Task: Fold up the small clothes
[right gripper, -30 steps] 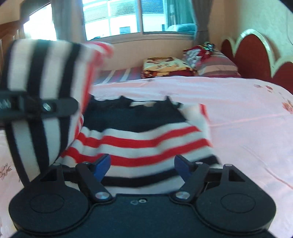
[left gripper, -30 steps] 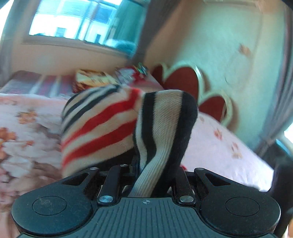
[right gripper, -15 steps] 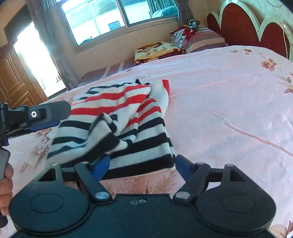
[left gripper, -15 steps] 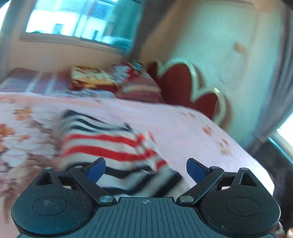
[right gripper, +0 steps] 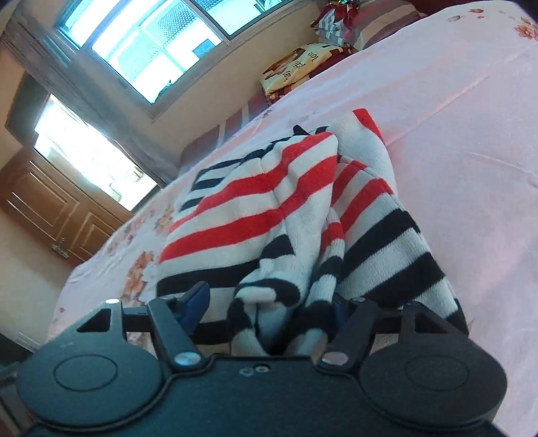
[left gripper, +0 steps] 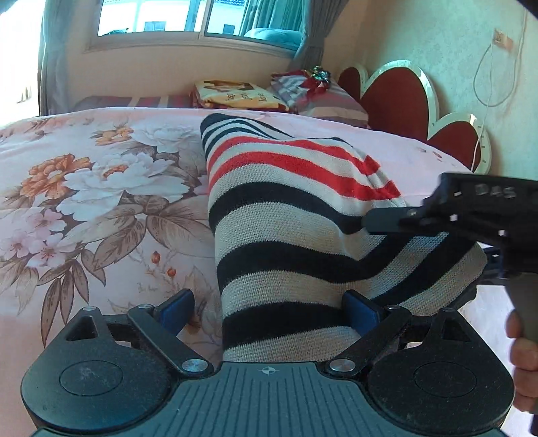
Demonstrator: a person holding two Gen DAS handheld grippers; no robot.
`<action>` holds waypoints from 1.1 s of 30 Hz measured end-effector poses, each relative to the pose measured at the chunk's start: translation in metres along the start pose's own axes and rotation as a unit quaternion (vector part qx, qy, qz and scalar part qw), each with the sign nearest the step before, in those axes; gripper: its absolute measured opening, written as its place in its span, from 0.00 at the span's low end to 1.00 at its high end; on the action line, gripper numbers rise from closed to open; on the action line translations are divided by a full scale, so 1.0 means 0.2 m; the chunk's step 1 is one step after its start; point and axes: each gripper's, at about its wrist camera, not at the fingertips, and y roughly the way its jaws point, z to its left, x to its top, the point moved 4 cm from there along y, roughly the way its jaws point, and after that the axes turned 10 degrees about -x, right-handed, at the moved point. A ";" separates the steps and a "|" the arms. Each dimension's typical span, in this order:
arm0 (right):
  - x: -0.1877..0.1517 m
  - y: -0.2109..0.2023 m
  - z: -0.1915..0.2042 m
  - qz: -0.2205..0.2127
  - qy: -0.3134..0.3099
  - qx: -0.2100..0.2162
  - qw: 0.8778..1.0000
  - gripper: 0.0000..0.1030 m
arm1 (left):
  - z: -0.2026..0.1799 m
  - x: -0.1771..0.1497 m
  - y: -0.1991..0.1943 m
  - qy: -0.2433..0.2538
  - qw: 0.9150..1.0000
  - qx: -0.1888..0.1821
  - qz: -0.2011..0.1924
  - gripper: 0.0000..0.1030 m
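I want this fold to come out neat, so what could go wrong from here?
The right gripper is open around a bunched fold of the sweater; closing may lock in the wrinkle. The left gripper straddles only the hem's left edge, so it may catch one layer. Both sit close and could collide.

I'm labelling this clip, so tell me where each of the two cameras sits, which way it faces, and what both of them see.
Left wrist: sits behind the left gripper, low over the bed, facing the window and headboard; shows its open blue fingers, the right gripper and a hand.
Right wrist: sits behind the right gripper, tilted, looking across the bed toward the window and a wooden door; shows its own fingers only.
Shared: the striped sweater, the bed, the window, the folded blanket.
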 end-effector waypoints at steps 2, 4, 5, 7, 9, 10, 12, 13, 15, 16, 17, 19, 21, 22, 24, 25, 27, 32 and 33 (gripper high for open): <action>0.01 0.02 0.03 -0.013 -0.029 -0.016 0.999 0.33 | 0.00 0.01 -0.01 -0.002 1.000 0.001 -0.003 0.91; 0.04 -0.02 0.08 -0.032 -0.062 -0.007 0.998 0.29 | -0.01 0.02 -0.04 -0.002 1.000 -0.002 -0.018 0.92; 0.06 -0.05 0.11 -0.048 -0.088 -0.004 0.995 0.27 | -0.03 0.04 -0.06 0.001 1.000 -0.003 -0.030 0.92; 0.12 -0.13 0.17 -0.083 -0.145 0.001 0.986 0.26 | -0.07 0.08 -0.09 0.008 0.999 -0.006 -0.050 0.92; 0.19 -0.18 0.16 -0.096 -0.164 0.002 0.982 0.26 | -0.12 0.12 -0.07 0.018 0.998 -0.019 -0.052 0.92; 0.21 -0.19 0.13 -0.095 -0.165 -0.001 0.982 0.26 | -0.14 0.13 -0.06 0.023 0.998 -0.026 -0.049 0.92; 0.22 -0.18 0.03 -0.081 -0.154 -0.015 0.985 0.26 | -0.18 0.12 -0.01 0.044 0.998 -0.026 -0.038 0.92; 0.21 -0.15 -0.04 -0.071 -0.142 -0.026 0.987 0.26 | -0.20 0.11 0.02 0.055 0.998 -0.020 -0.031 0.92; 0.15 -0.09 -0.14 -0.053 -0.134 -0.059 0.988 0.26 | -0.22 0.06 0.09 0.070 0.997 -0.011 -0.003 0.93; 0.11 -0.06 -0.18 -0.045 -0.128 -0.066 0.988 0.26 | -0.22 0.03 0.11 0.068 0.998 -0.014 0.011 0.93; 0.08 -0.06 -0.20 -0.048 -0.119 -0.065 0.990 0.26 | -0.22 0.02 0.12 0.058 0.998 -0.022 0.015 0.93; 0.08 -0.09 -0.20 -0.050 -0.107 -0.063 0.991 0.27 | -0.21 0.02 0.11 0.048 0.998 -0.023 0.015 0.93; 0.09 -0.14 -0.19 -0.048 -0.092 -0.054 0.993 0.35 | -0.20 0.03 0.10 0.043 0.999 -0.022 0.020 0.93; 0.09 -0.18 -0.21 -0.046 -0.078 -0.047 0.995 0.39 | -0.21 0.03 0.10 0.044 0.999 -0.023 0.021 0.93; 0.06 -0.25 -0.23 -0.040 -0.055 -0.035 0.997 0.53 | -0.21 0.02 0.10 0.044 0.999 -0.023 0.021 0.93; 0.04 -0.28 -0.24 -0.035 -0.051 -0.031 0.998 0.53 | -0.21 0.02 0.10 0.043 0.999 -0.022 0.021 0.93; -0.01 -0.32 -0.25 -0.032 -0.062 -0.041 0.997 0.40 | -0.21 0.02 0.11 0.044 0.999 -0.021 0.020 0.93; -0.07 -0.29 -0.39 -0.034 -0.043 -0.097 0.994 0.22 | -0.21 0.02 0.11 0.044 0.998 -0.029 0.022 0.94; -0.08 -0.26 -0.42 -0.024 -0.030 -0.095 0.995 0.23 | -0.22 0.02 0.11 0.047 0.998 -0.029 0.025 0.94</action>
